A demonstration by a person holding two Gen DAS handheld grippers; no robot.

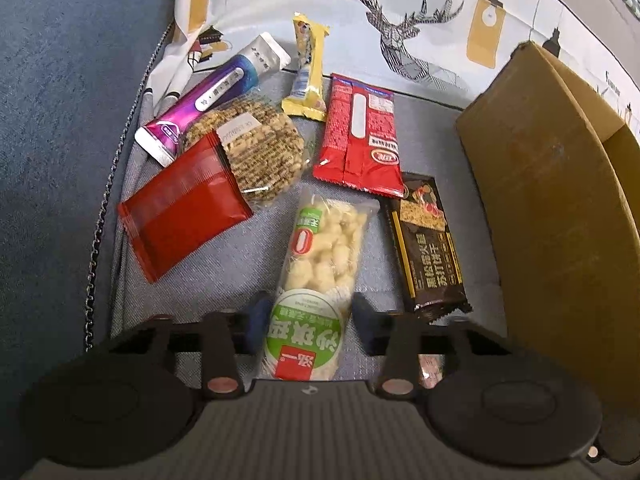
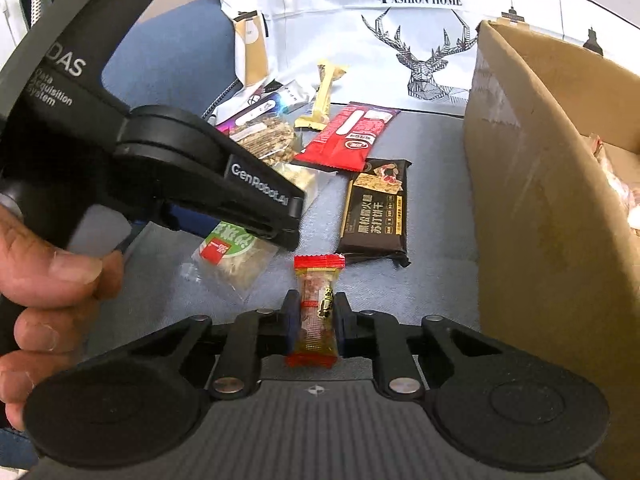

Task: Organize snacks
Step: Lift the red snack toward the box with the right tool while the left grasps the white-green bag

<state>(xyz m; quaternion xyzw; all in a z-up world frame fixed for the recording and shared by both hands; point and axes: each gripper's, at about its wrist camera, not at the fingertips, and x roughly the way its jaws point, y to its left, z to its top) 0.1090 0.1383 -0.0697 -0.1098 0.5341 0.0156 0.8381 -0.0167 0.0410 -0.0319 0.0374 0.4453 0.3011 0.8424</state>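
The small red-ended candy (image 2: 316, 312) stands lengthwise between the fingers of the right gripper (image 2: 316, 322), both pads pressed against its sides; the gripper is closed on it. Whether the candy touches the grey cushion (image 2: 432, 168) below cannot be told.

The clear puffed-snack bag (image 1: 320, 268) with the green label lies on the cushion, its near end between the fingers of the left gripper (image 1: 306, 316). The fingers stand either side of the bag with a gap showing at each side; the gripper is open and not gripping. In the right wrist view the left gripper body (image 2: 224, 184) is over this same bag (image 2: 230, 254), held by a hand (image 2: 48, 300).

Just right of the bag lies a dark cracker pack (image 1: 428, 248), close to the wall of the cardboard box (image 1: 560, 216). Beyond it lies a red wafer pack (image 1: 360, 132), its near edge overlapping the dark pack's far end. A yellow bar (image 1: 308, 68) lies further back, leaning onto the deer-print fabric (image 1: 400, 28).

To the left, a plain red packet (image 1: 180, 208) overlaps the near edge of a round grain cake (image 1: 252, 148) in clear wrap. A purple tube (image 1: 212, 96) lies behind the cake, touching it.

The box stands at the right of the cushion, open-topped; the right wrist view shows wrapped items inside, too blurred to identify.
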